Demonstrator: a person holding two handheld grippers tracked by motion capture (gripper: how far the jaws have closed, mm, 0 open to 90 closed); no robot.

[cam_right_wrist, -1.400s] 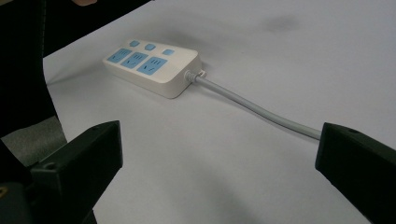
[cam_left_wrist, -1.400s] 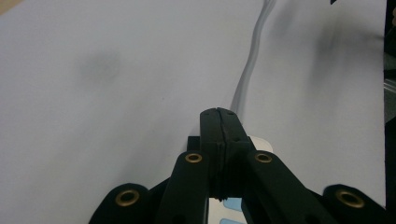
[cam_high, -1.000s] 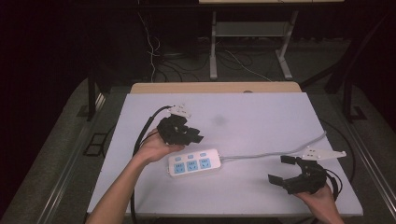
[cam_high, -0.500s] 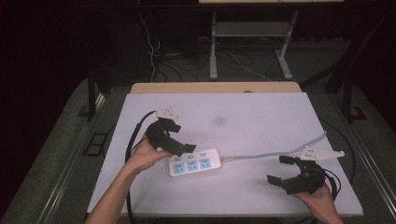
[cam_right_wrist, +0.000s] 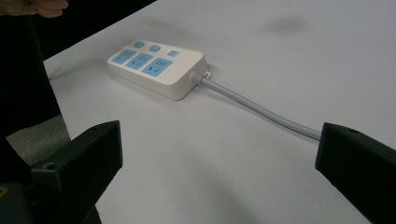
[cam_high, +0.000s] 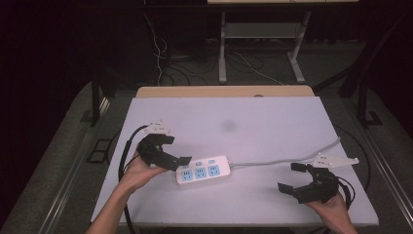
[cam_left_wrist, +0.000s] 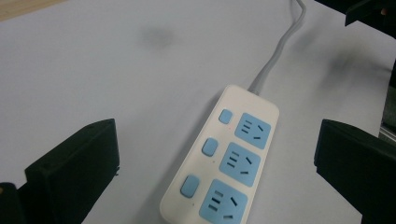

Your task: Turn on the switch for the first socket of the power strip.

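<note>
A white power strip [cam_high: 202, 170] with blue sockets and blue switches lies flat on the white table top [cam_high: 272, 122], and its grey cable [cam_high: 277, 161] runs off to the right. My left gripper [cam_high: 176, 150] hangs just left of the strip's end; its jaws have just been opening and stand wide. In the left gripper view the power strip [cam_left_wrist: 224, 163] lies on the table ahead of the left gripper [cam_left_wrist: 217, 140], untouched by either jaw. My right gripper [cam_high: 291, 177] rests open near the front right. From the right gripper [cam_right_wrist: 217, 149] the power strip [cam_right_wrist: 156, 70] lies farther off.
A faint grey smudge [cam_high: 228, 126] marks the sheet behind the strip. A wooden edge [cam_high: 224, 91] borders the table's far side. Beyond it, metal frame legs [cam_high: 223, 44] and loose cables sit on a dark floor. The left gripper's black cable [cam_high: 124, 156] loops off the left edge.
The left hand has drawn left and toward the front edge, away from the strip's top. Its jaws have spread wide. The right hand and the strip have stayed put.
</note>
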